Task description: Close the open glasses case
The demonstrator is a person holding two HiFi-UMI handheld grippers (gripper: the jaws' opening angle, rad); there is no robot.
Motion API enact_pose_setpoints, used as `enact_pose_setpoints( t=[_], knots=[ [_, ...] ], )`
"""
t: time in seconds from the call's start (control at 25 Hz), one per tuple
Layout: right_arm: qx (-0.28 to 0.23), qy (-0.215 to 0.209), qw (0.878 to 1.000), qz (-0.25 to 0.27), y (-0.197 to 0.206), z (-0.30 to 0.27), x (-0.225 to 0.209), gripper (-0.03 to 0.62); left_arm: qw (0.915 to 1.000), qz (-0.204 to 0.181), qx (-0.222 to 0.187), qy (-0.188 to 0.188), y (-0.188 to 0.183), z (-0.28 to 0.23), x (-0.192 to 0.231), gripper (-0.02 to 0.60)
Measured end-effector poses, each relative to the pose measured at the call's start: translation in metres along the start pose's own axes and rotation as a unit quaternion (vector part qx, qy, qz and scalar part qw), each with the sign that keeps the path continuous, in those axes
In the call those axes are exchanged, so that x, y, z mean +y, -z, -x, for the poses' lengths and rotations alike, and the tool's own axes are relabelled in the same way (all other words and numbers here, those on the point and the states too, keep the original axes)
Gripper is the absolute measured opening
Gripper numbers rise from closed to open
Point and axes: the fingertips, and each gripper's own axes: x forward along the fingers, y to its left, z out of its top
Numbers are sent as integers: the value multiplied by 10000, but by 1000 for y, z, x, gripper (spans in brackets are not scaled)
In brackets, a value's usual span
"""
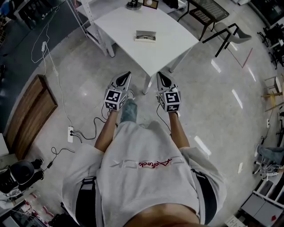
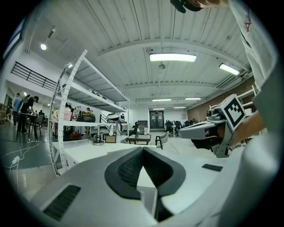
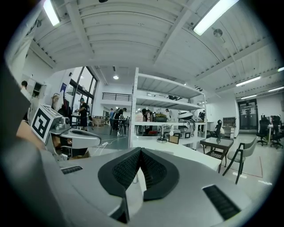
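The open glasses case (image 1: 145, 36) lies flat on the white table (image 1: 177, 42), well ahead of both grippers in the head view. My left gripper (image 1: 128, 74) and right gripper (image 1: 160, 74) are held side by side at waist height, short of the table's near corner, pointing toward it. Both are shut with nothing between the pads. In the left gripper view the left gripper (image 2: 142, 150) has its dark pads meeting at the tip. The right gripper (image 3: 140, 150) looks the same in its own view. I cannot make out the case in either gripper view.
A small stand (image 1: 132, 5) and a picture frame (image 1: 151, 3) sit at the table's far edge. A black chair (image 1: 208, 11) and a grey chair (image 1: 233, 34) stand at the right. A power strip with cables (image 1: 70, 133) and a wooden panel (image 1: 29, 115) lie on the floor at the left.
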Motion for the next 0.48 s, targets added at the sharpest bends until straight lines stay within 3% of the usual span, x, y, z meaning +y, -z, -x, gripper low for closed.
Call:
enact_pose_setpoints(
  t=[0.48],
  knots=[
    [63,-15,10000,8,-3,-76,-30,28,9999,144,63,48,5,-65,54,26]
  ],
)
